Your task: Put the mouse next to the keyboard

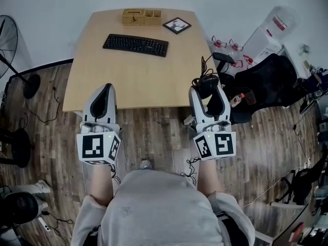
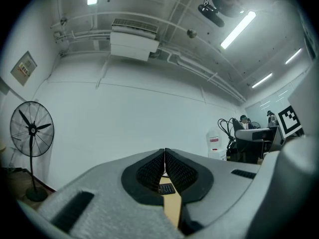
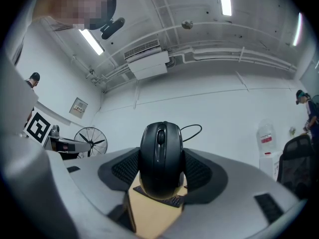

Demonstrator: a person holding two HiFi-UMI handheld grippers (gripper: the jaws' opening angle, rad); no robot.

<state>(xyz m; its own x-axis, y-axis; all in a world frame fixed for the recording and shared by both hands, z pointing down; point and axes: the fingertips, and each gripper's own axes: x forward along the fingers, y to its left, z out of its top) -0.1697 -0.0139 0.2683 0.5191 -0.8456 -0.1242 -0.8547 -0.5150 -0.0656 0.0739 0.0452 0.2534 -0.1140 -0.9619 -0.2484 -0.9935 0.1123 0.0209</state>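
Standing floor fan (image 1: 7, 39) at far left, off the table. My left gripper (image 1: 107, 90) sits over the near edge of the wooden table (image 1: 138, 81), left side; its jaws are pressed together, pad to pad, with nothing between them. Black keyboard (image 1: 135, 44) lies towards the far side of the table, roughly centre. Behind it at the back edge are a small wooden box (image 1: 141, 17) and, to its right, a dark-framed square card (image 1: 177, 25). My right gripper (image 1: 209, 88) is at the table's near right corner. Its jaws are clamped on the sides of the black mouse (image 3: 160, 158), wheel end up, and the cable (image 3: 192, 129) loops off behind it. The mouse is held off the tabletop, well apart from the keyboard. Black office chair (image 1: 271, 81) further right.
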